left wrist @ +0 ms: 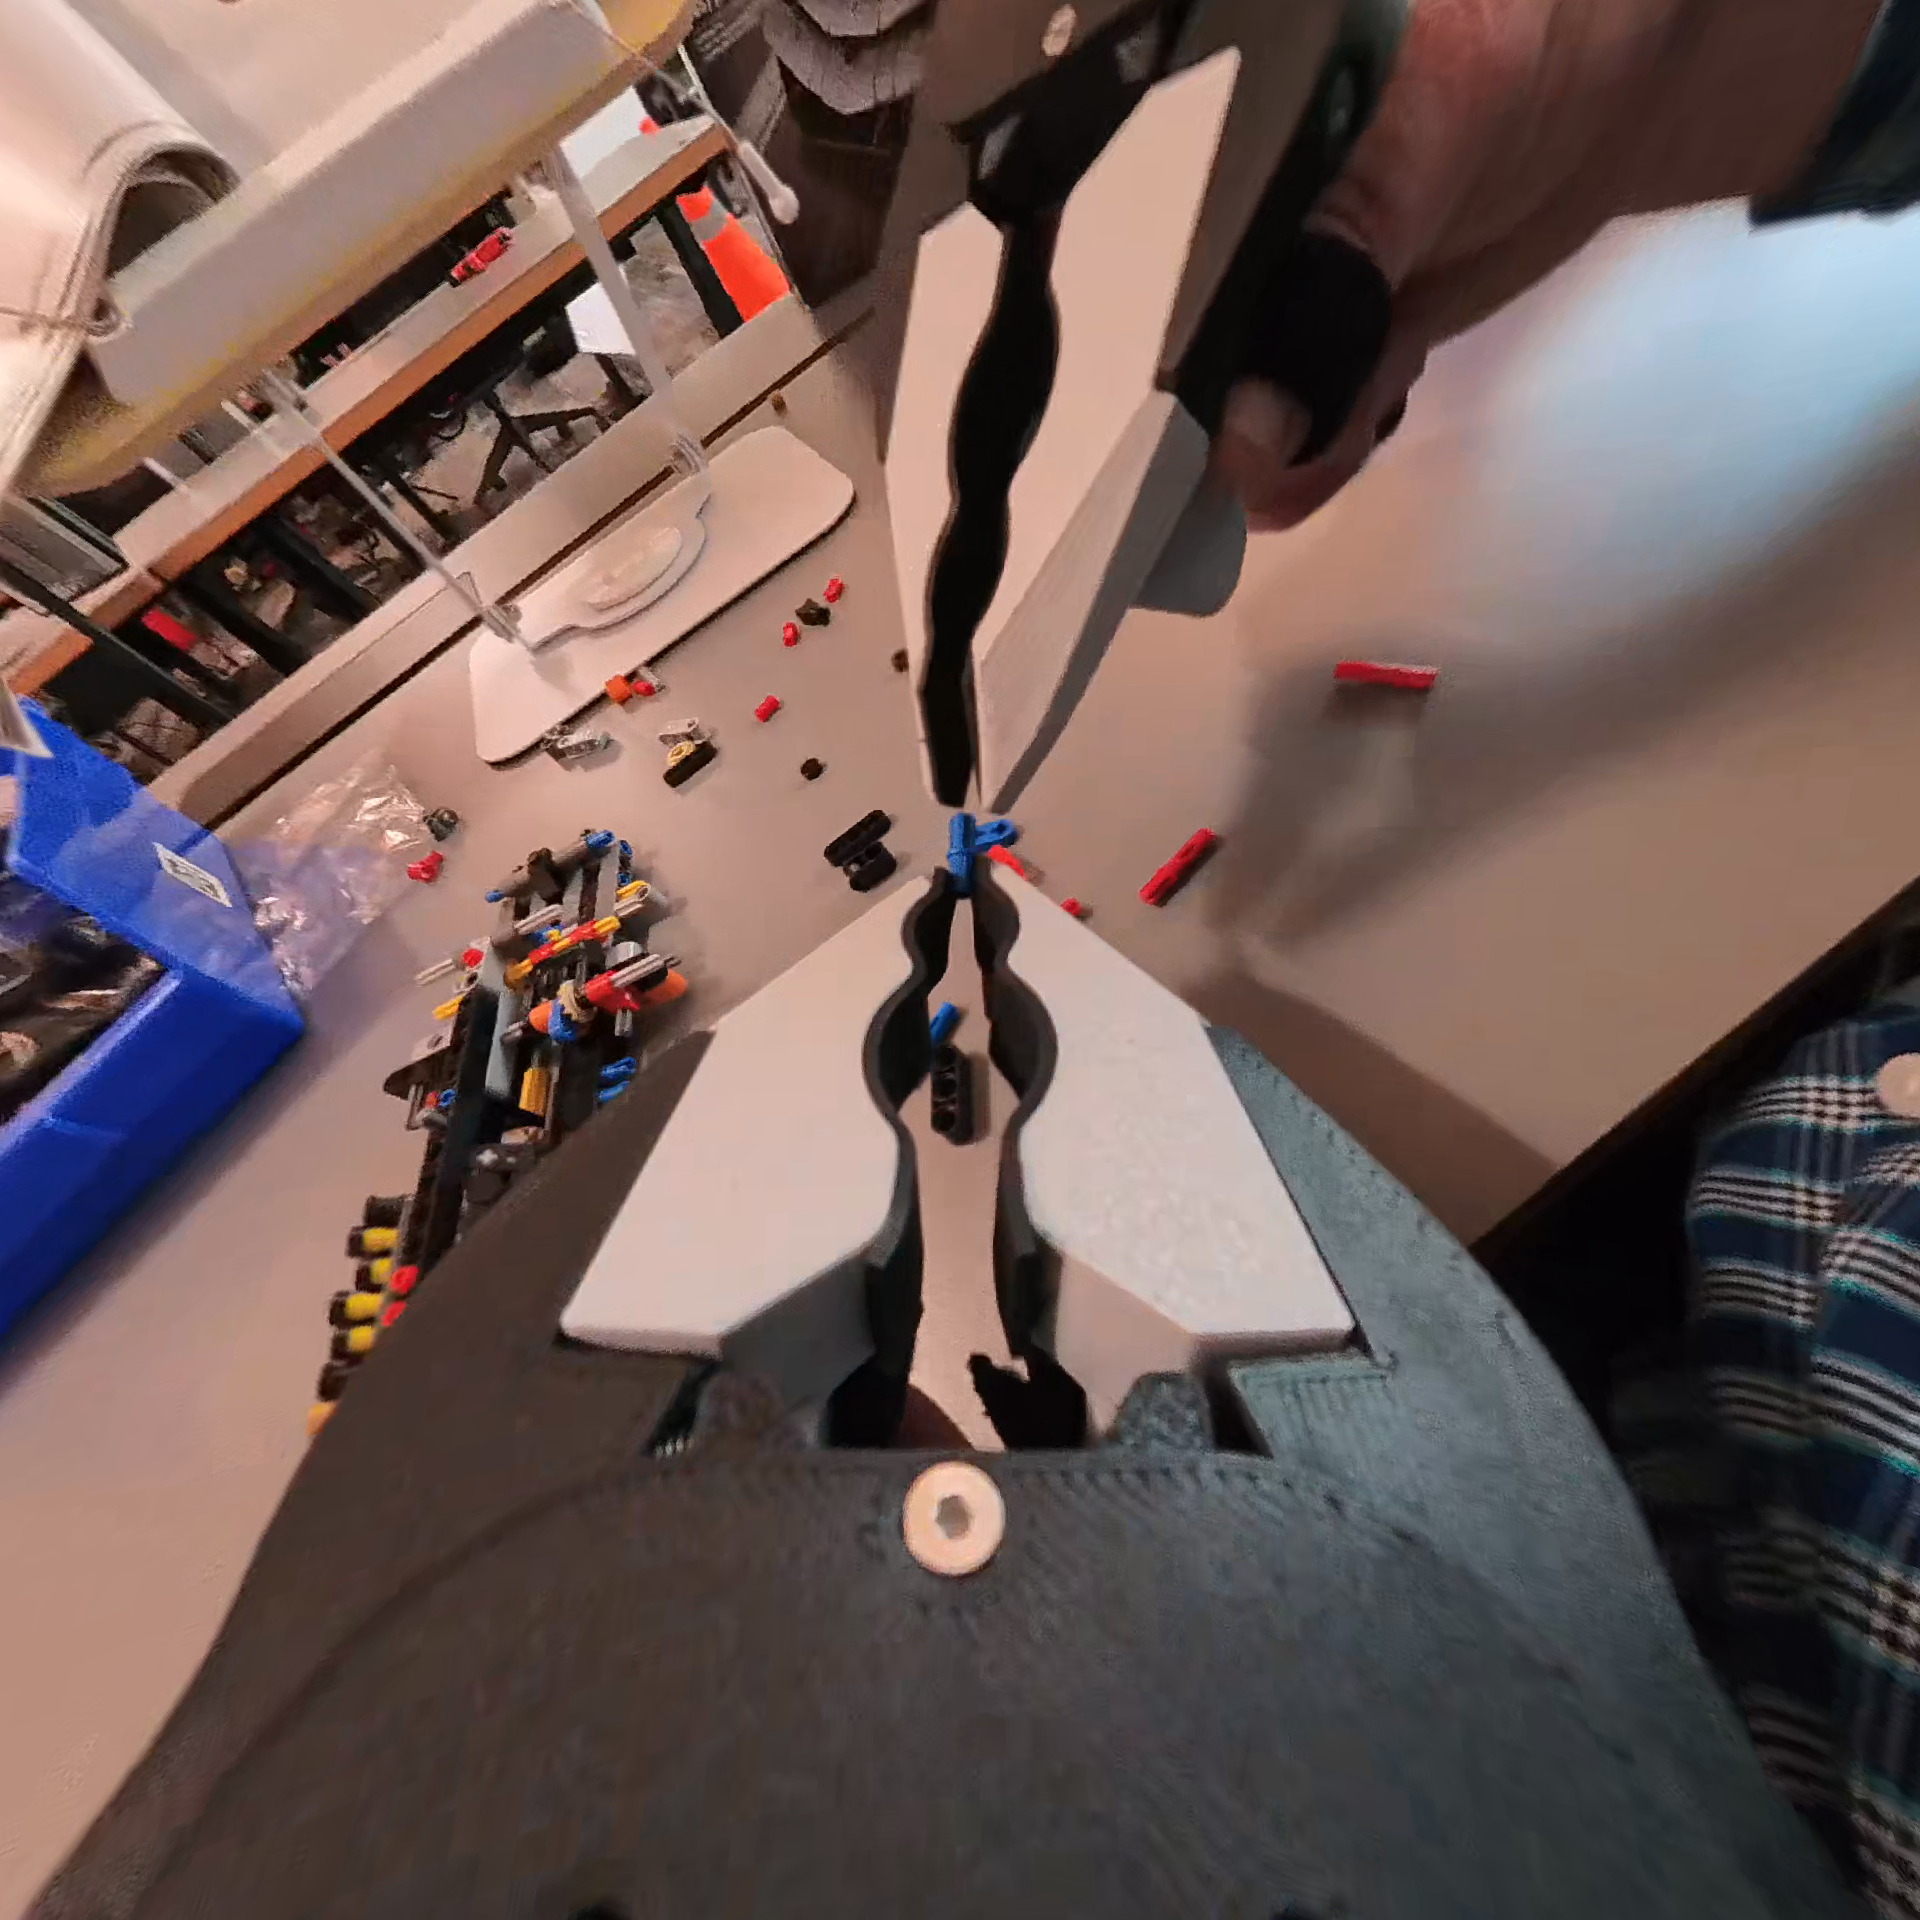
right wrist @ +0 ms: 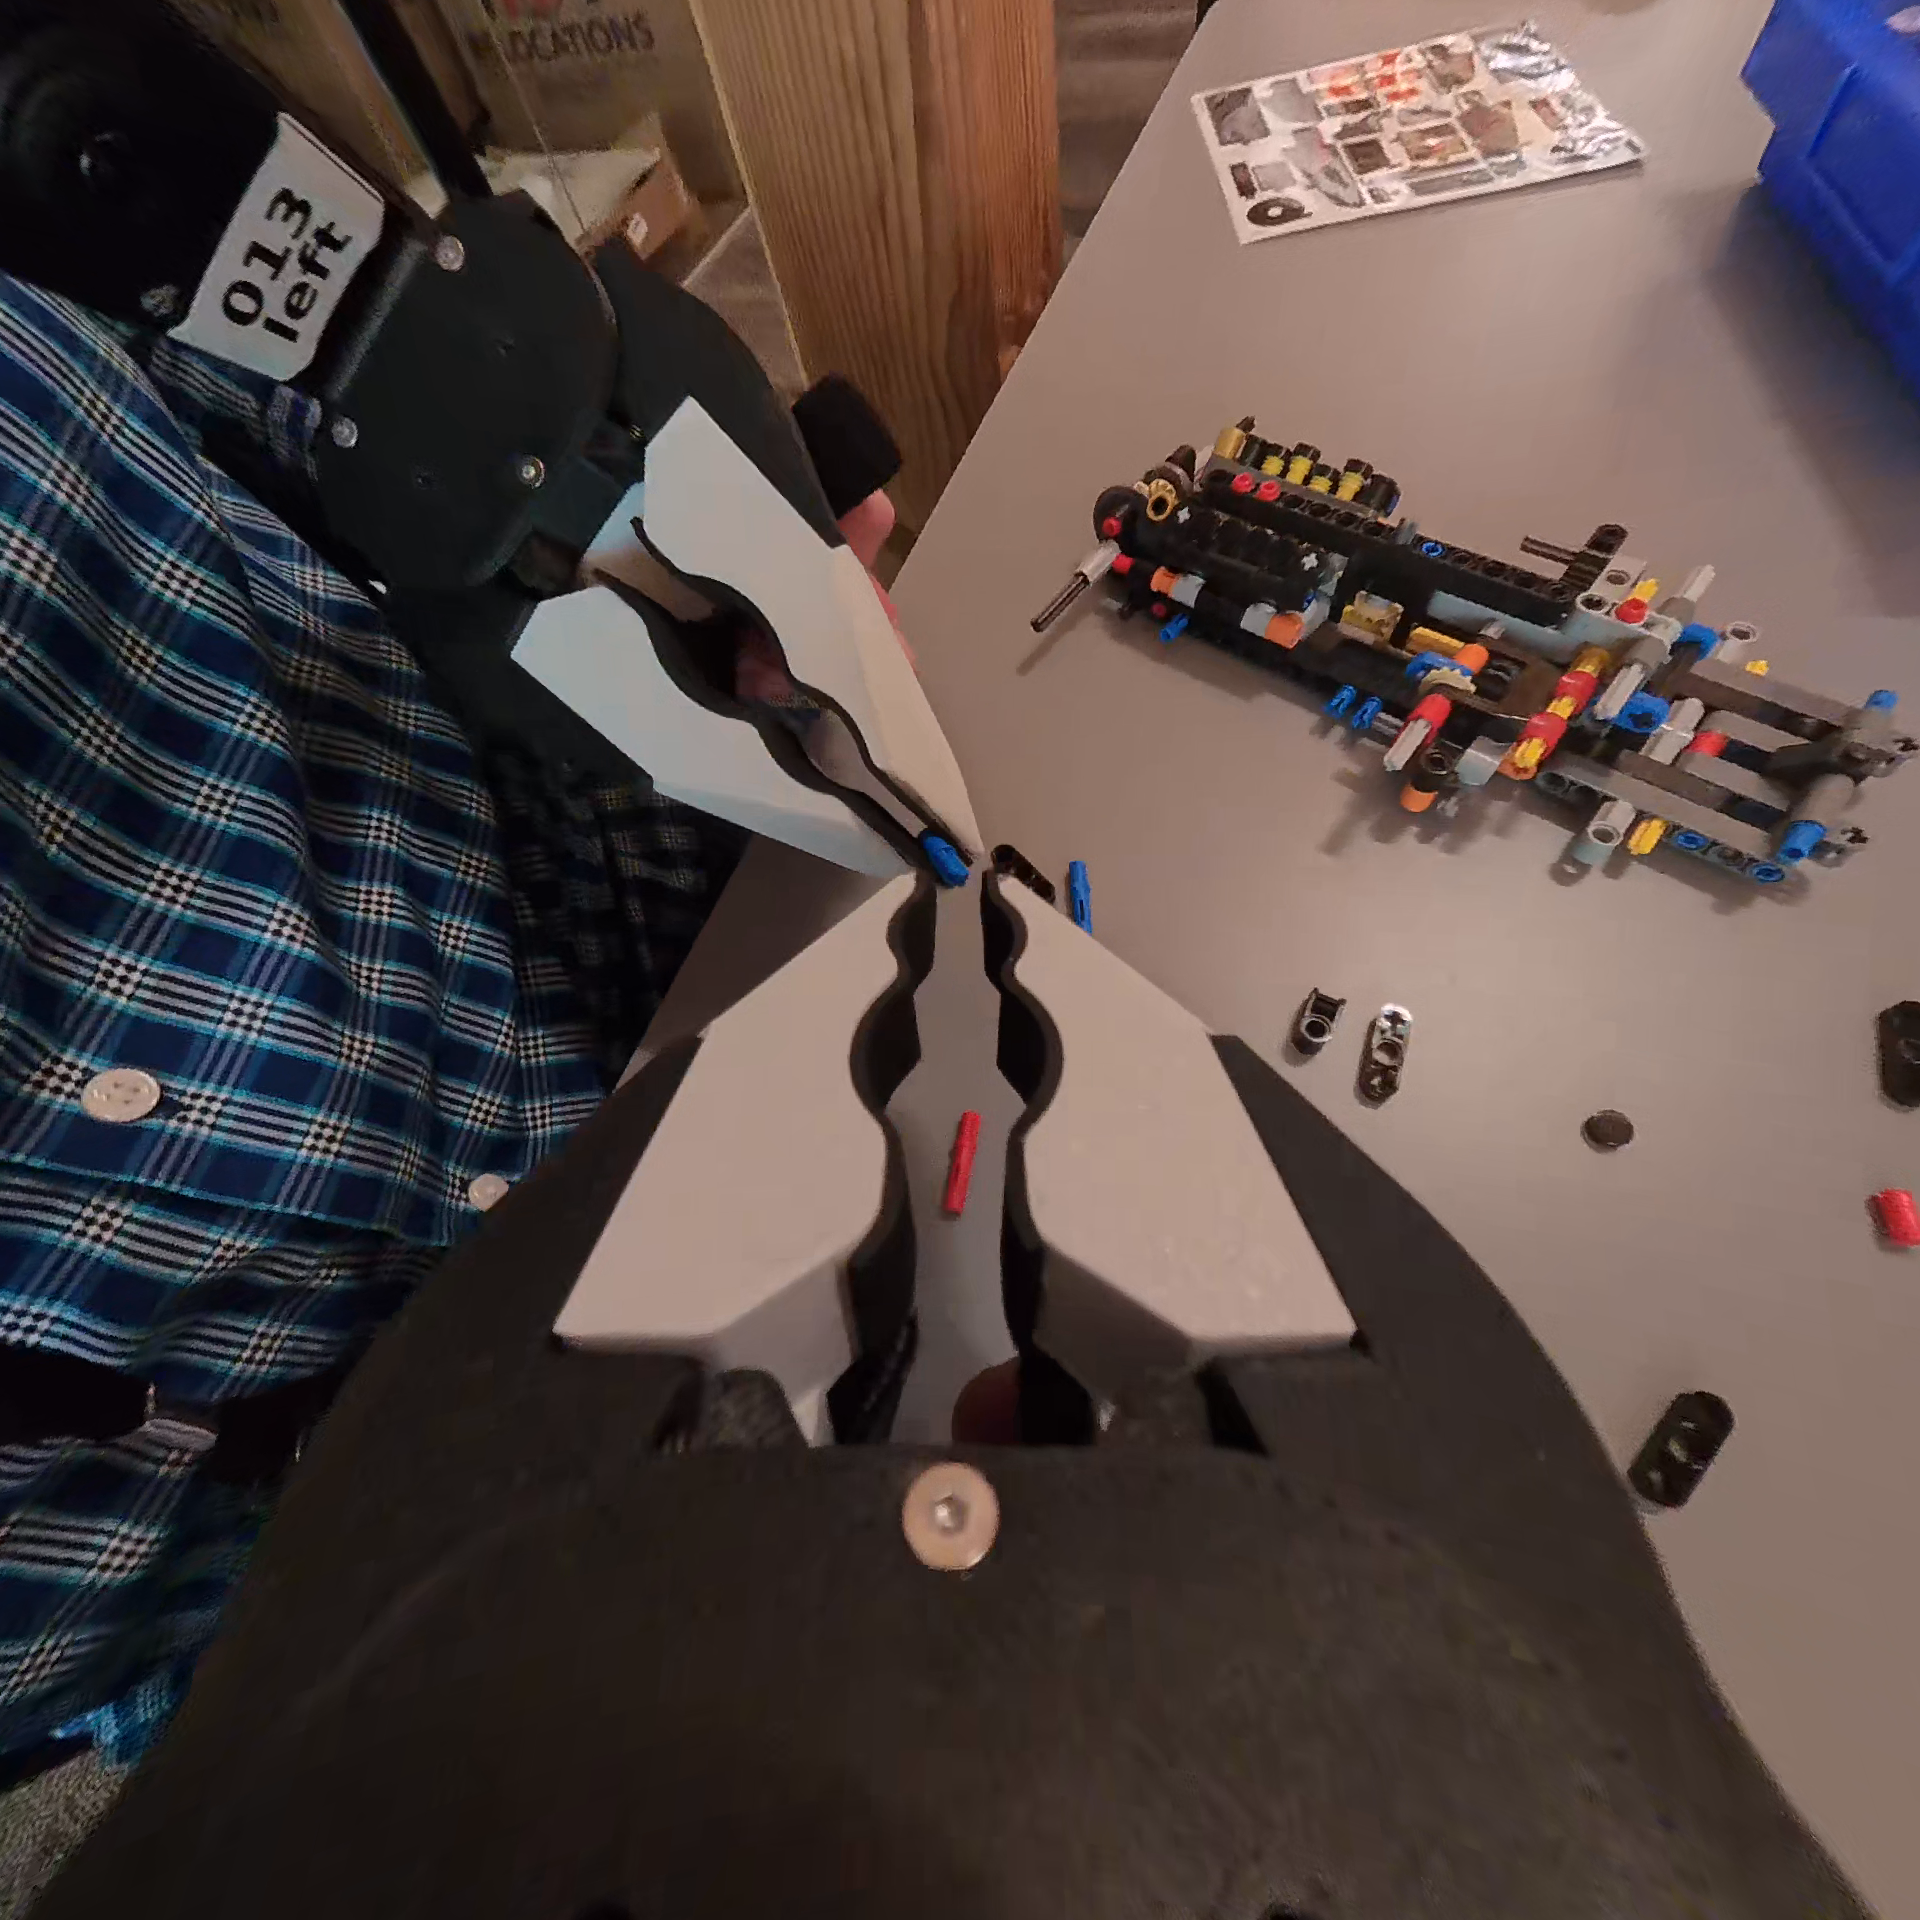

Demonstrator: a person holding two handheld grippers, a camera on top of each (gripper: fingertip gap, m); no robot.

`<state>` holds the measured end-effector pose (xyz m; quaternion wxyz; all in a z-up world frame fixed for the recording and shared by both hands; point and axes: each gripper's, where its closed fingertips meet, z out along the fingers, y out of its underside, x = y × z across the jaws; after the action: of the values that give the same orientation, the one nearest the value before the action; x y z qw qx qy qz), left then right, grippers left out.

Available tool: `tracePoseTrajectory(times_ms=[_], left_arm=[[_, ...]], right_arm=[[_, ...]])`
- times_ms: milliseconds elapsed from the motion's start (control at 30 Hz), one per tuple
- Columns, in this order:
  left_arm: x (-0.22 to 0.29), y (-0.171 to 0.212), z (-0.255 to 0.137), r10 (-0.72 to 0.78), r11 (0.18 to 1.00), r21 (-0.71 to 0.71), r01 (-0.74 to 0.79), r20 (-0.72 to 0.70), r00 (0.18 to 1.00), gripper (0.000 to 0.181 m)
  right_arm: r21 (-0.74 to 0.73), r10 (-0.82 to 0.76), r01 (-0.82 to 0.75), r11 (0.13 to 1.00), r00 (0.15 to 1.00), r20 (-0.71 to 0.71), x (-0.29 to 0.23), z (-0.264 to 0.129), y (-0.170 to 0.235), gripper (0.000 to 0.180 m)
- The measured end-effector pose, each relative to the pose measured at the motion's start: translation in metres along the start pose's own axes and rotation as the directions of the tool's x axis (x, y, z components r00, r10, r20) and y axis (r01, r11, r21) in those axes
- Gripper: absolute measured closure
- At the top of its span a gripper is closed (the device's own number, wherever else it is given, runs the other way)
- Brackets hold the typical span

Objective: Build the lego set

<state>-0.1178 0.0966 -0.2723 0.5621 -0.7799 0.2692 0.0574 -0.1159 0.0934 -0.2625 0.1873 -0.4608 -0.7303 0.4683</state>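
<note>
My left gripper [left wrist: 963, 881] is shut on a small blue connector piece [left wrist: 975, 840] and holds it above the grey table [left wrist: 1403, 935]. It also shows in the right wrist view [right wrist: 954, 854], with the blue piece [right wrist: 943, 860] at its tips. My right gripper [right wrist: 958, 885] is tip to tip with it, its jaws a narrow gap apart and empty. In the left wrist view the right gripper [left wrist: 966, 798] comes down from above, just over the blue piece. The partly built, many-coloured chassis [right wrist: 1455, 644] lies on the table, and the left wrist view shows it too [left wrist: 551, 997].
Loose pieces lie about: red axles [left wrist: 1174, 864], a black beam [left wrist: 860, 847], a red pin [right wrist: 961, 1162], a blue pin [right wrist: 1078, 894]. A blue bin [left wrist: 104, 987] stands beyond the chassis. A sticker sheet [right wrist: 1413, 125] lies far back. A white stand base [left wrist: 665, 582] sits behind. The table edge runs beside a person's plaid shirt [right wrist: 260, 831].
</note>
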Motion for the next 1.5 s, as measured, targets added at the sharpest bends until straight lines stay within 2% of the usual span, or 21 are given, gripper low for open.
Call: tracePoseTrajectory(times_ms=[200, 433, 700, 933, 1100, 1167, 1333, 1500], left_arm=[[0.003, -0.011, -0.007, -0.109, 0.99, 0.088, 0.113, -0.047, 0.993, 0.179], [0.007, -0.015, -0.01, -0.093, 0.987, 0.129, 0.098, -0.049, 0.994, 0.179], [0.008, -0.011, -0.005, -0.073, 0.991, 0.112, 0.076, -0.028, 0.997, 0.179], [0.0, 0.007, -0.003, -0.065, 0.998, 0.018, 0.065, 0.013, 0.998, 0.166], [-0.008, 0.045, 0.0, -0.126, 0.974, -0.185, 0.129, 0.028, 0.992, 0.158], [-0.003, 0.054, 0.002, -0.154, 0.962, -0.23, 0.151, 0.003, 0.988, 0.165], [-0.004, 0.058, 0.004, -0.187, 0.942, -0.281, 0.181, 0.006, 0.982, 0.166], [-0.002, 0.059, 0.007, -0.185, 0.94, -0.293, 0.173, -0.012, 0.983, 0.175]], right_arm=[[0.083, 0.05, -0.054, 0.995, 0.998, 0.046, -0.01, 0.001, -0.006, 0.174], [0.168, 0.158, -0.175, 0.97, 0.981, 0.11, -0.017, -0.002, -0.01, 0.178], [0.179, 0.164, -0.17, 0.969, 0.985, 0.049, -0.014, -0.001, -0.006, 0.179], [0.134, 0.099, -0.09, 0.987, 0.993, -0.06, 0.0, -0.002, -0.003, 0.179], [0.023, -0.014, 0.018, 1.0, 0.985, -0.174, 0.012, 0.0, 0.007, 0.179], [-0.029, -0.071, 0.067, 0.997, 0.976, -0.207, 0.015, 0.003, 0.011, 0.179], [-0.115, -0.175, 0.152, 0.982, 0.957, -0.231, 0.016, 0.013, 0.016, 0.18], [-0.138, -0.202, 0.175, 0.975, 0.953, -0.226, 0.017, 0.016, 0.017, 0.18]])
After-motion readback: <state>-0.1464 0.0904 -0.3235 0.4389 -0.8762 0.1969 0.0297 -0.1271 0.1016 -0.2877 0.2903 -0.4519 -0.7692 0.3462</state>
